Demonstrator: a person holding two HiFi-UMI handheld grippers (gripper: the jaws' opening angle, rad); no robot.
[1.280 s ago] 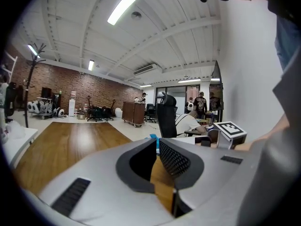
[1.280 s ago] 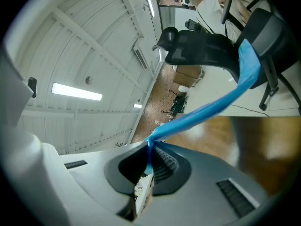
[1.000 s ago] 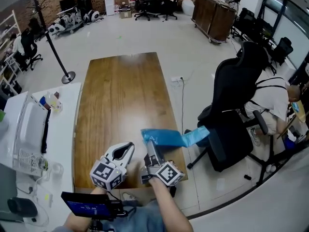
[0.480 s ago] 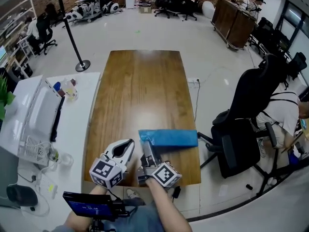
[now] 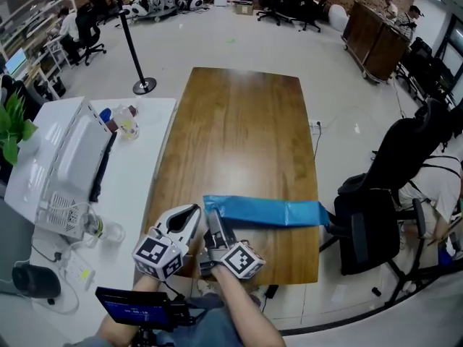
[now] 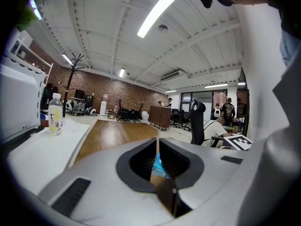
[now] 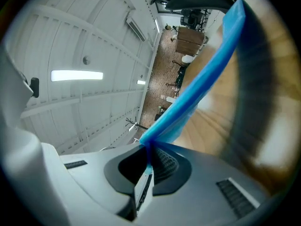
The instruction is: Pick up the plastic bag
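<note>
A long blue plastic bag (image 5: 268,212) stretches across the near end of the wooden table (image 5: 242,121), and its right end reaches the table's right edge. My right gripper (image 5: 212,223) is shut on the bag's left end. In the right gripper view the bag (image 7: 202,79) runs up and away from the pinched jaws (image 7: 149,149). My left gripper (image 5: 185,221) sits just left of it, jaw tips closed together. In the left gripper view (image 6: 156,147) a bit of blue shows through the gap behind the tips, and I cannot see a grip on it.
A white side table (image 5: 137,157) at the left carries a white machine (image 5: 69,168) and small bottles (image 5: 124,120). A black office chair (image 5: 383,208) stands off the table's right edge. A stanchion pole (image 5: 134,42) stands beyond the far left corner.
The blue bag now lies drawn out longer toward the table's right edge. Both grippers stay at the near edge, and the head view has shifted so the table sits further right.
</note>
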